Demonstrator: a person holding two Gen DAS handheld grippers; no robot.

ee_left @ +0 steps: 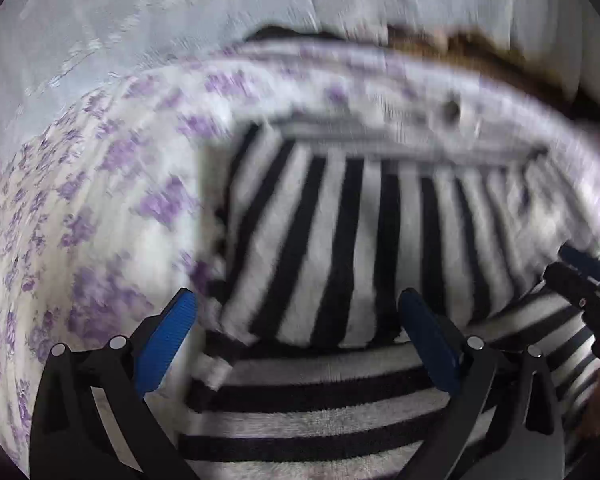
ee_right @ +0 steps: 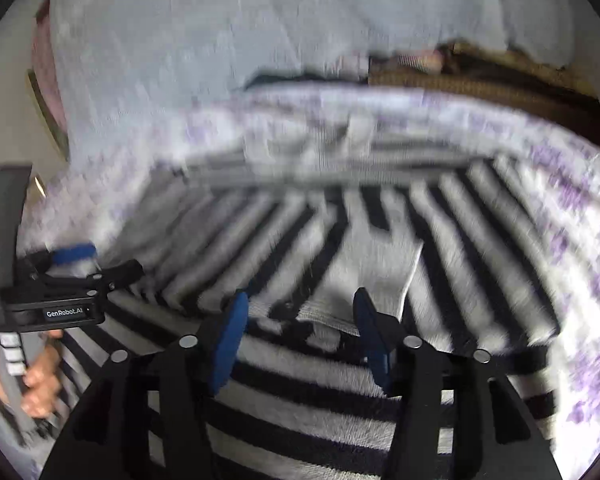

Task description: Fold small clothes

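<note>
A black-and-white striped garment (ee_left: 340,240) lies spread on the floral sheet, with a folded layer nearer the cameras (ee_left: 320,392). My left gripper (ee_left: 298,312) hovers over its left edge, jaws wide open, nothing pressed between the blue pads (ee_left: 168,340). The right wrist view shows the same striped garment (ee_right: 480,248) with a plain grey-white flap (ee_right: 364,264) on top. My right gripper (ee_right: 300,304) stands open over the flap's near edge, which lies between the pads (ee_right: 232,340) without being pinched. Each gripper shows in the other's view: right gripper (ee_left: 588,296), left gripper (ee_right: 72,276).
A white sheet with purple flowers (ee_left: 80,220) covers the bed under the garment. Pale blue-grey bedding (ee_left: 160,20) lies beyond it, and a brown fabric edge (ee_right: 480,80) shows at the back right. A hand (ee_right: 40,376) grips the left tool's handle. Both views are motion-blurred.
</note>
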